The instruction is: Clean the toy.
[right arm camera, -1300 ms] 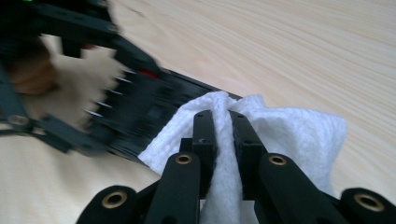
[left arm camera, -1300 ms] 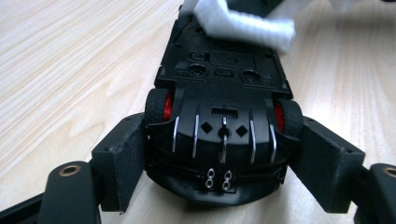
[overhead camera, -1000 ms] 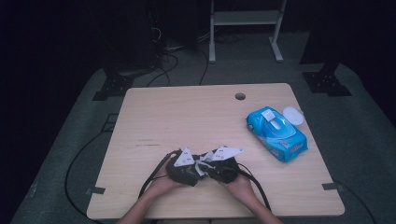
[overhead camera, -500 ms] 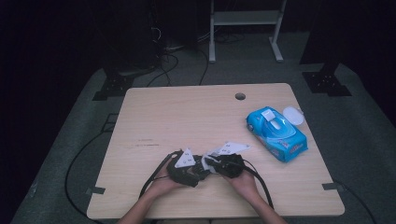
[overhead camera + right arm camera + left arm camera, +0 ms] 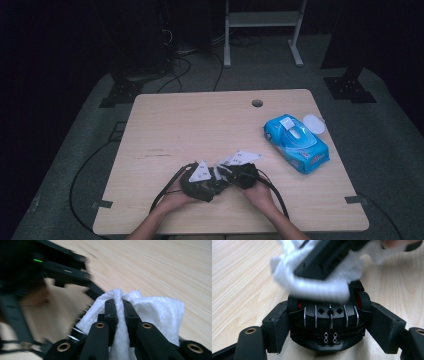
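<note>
While the left tool (image 5: 329, 340) clamps a black toy car (image 5: 328, 326) between its two jaws, the right tool (image 5: 119, 315) presses a white wipe (image 5: 152, 312) onto the car from above. The left jaws stand apart by the width of the car body and bear on both of its flanks; the rear of the car, with its row of chrome slats and four small tailpipes, faces the left gripper camera. The car's long axis therefore runs straight away from the left tool, along the jaws. The right jaws are nearly closed, with a fold of the wipe pinched between them.

On the tabletop (image 5: 200, 125), both tools sit close together near the front edge, left tool (image 5: 200, 181) just beside right tool (image 5: 240, 172), each held in one hand. The car lies between them and rests on the wood.

The wipe covers the forward part of the car as seen from the left tool, so the right tool is the working one. A likely next stroke runs along the car's long axis. A blue wipe pack (image 5: 296, 142) lies well apart, to the right.
</note>
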A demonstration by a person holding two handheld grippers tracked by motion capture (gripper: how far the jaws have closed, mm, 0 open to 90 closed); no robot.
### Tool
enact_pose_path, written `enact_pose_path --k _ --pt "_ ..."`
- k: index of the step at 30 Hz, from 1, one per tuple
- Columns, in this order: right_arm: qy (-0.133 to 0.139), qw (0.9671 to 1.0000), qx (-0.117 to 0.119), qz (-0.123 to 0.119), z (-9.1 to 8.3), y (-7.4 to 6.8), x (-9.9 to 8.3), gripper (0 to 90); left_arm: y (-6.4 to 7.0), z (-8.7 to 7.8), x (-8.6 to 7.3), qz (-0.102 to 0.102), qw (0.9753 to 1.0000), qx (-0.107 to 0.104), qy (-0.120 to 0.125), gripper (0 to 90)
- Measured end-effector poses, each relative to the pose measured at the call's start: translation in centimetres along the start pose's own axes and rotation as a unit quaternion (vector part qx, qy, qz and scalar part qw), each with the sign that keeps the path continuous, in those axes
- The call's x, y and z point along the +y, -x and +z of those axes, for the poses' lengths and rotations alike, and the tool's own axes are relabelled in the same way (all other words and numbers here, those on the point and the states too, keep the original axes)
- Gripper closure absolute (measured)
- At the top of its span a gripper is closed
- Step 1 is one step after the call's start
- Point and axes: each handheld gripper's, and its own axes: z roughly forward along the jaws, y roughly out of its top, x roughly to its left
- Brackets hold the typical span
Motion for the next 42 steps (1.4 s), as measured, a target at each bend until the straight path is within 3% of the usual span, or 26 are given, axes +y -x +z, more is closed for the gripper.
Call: enact_pose_path --k 4,9,12,15,20,22,27,31,36,42 --pt "-0.001 0.9998 0.020 -0.008 0.5 -0.9 0.6 83.5 0.1 0.0 0.0 0.000 1.0000 0.000 -0.002 24.4" --pt "-0.003 1.0000 -0.008 0.004 -0.1 0.5 0.0 83.5 0.1 -0.1 -0.1 -0.002 1.0000 0.000 0.001 24.4" --pt "-0.003 0.9999 -0.003 0.014 -0.4 0.7 -0.3 83.5 -0.1 -0.1 -0.1 -0.002 1.0000 -0.004 0.000 24.4" --pt "-0.004 0.9997 0.020 0.015 -0.3 -0.1 -0.3 83.5 -0.2 0.0 -0.2 -0.005 1.0000 -0.001 -0.002 24.4" --pt "-0.001 0.9985 0.054 -0.010 0.1 -1.3 -0.3 83.5 -0.2 -0.1 -0.2 -0.011 0.9999 0.001 -0.002 24.4" --pt "-0.004 0.9985 0.053 -0.009 0.1 -1.0 -0.3 83.6 -0.2 -0.1 -0.2 -0.008 1.0000 0.002 -0.003 24.4" --pt "-0.007 0.9997 0.023 -0.002 -0.5 0.2 -0.6 83.7 -0.3 -0.2 -0.2 -0.009 1.0000 0.005 0.000 24.4" --pt "-0.006 0.9996 0.028 0.008 -0.7 0.1 -0.8 83.7 -0.4 -0.2 -0.2 -0.007 0.9999 0.006 -0.004 24.4" --pt "-0.005 0.9990 0.044 -0.001 -0.4 -0.9 -0.6 83.7 -0.4 -0.2 -0.3 -0.011 0.9999 0.009 -0.002 24.4" --pt "-0.011 0.9998 0.015 0.008 -0.9 0.2 -0.9 83.7 -0.5 -0.4 -0.3 -0.013 0.9999 0.011 -0.001 24.4"
